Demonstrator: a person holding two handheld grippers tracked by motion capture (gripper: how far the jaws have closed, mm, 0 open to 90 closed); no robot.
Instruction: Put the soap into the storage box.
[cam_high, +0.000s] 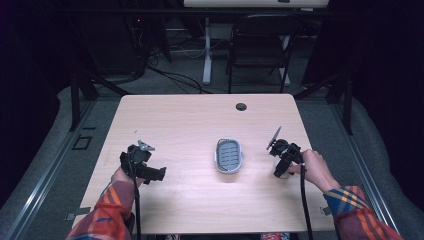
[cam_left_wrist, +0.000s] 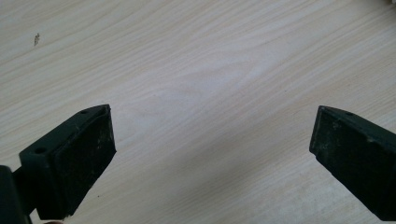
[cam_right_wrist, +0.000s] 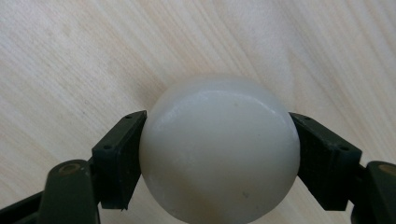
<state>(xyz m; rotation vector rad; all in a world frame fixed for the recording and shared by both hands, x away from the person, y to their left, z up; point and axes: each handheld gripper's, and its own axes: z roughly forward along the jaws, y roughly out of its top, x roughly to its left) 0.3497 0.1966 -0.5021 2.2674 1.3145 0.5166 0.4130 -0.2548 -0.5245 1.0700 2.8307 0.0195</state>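
Right gripper (cam_right_wrist: 219, 163) clamped on a white ball (cam_right_wrist: 219, 149), one black pad pressed to each side of it, jaws spread just as wide as the ball. Ball smooth and glossy, sitting squarely between the pads, pale wood grain of the tabletop (cam_right_wrist: 70, 56) behind it. Whether resting on the wood or lifted off it: cannot tell.

From the high view, right gripper (cam_high: 280, 170) held by the right hand (cam_high: 314, 167) over the near right part of the tabletop (cam_high: 175, 115), cable trailing back toward the bottom edge. Ball itself too hidden there to make out. Off toward the other gripper from it, near but not touching, a small grey basket (cam_high: 229, 155) with a slotted floor, lying flat about mid-table.

Left gripper (cam_left_wrist: 212, 135) wide open, nothing between the pads, bare wood across the whole gap. A tiny dark fleck (cam_left_wrist: 36, 38) on the wood far ahead of the left-hand pad. In the high view, left gripper (cam_high: 150, 172) low over the near left part of the tabletop, gripped by the left hand (cam_high: 121, 176), jaws pointing toward the basket, well apart from it. Plaid sleeves (cam_high: 107, 212) entering from the bottom edge. Beyond the far side of the tabletop, a dark folding chair (cam_high: 260, 45) on the floor.
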